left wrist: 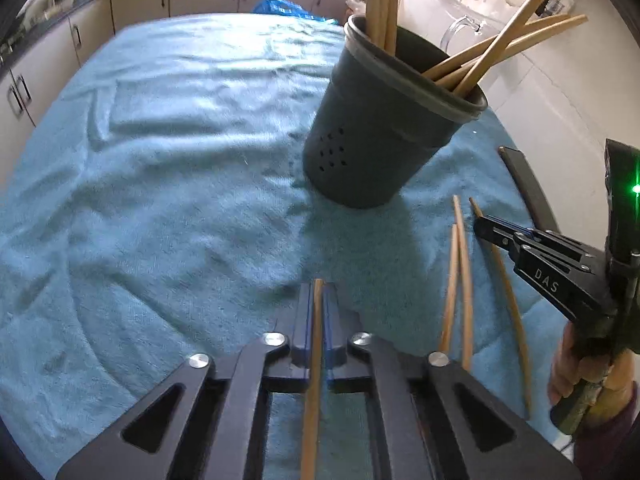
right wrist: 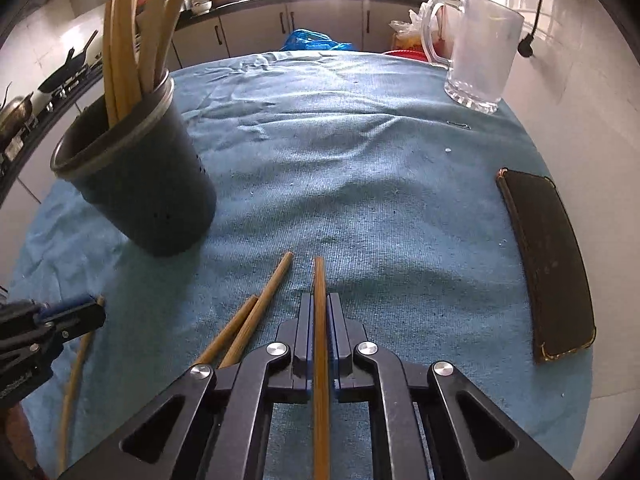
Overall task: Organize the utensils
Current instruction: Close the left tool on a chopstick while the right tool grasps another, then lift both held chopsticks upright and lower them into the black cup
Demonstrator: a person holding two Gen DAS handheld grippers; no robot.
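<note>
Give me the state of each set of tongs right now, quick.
Left tongs: closed on a chopstick.
Right tongs: closed on another chopstick.

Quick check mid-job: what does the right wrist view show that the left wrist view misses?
Only the right wrist view shows the whole glass mug and the full dark case, plus the right gripper shut on a chopstick. Only the left wrist view shows the left gripper shut on its own chopstick up close. Both show the dark holder of chopsticks, two loose chopsticks and the blue towel.
</note>
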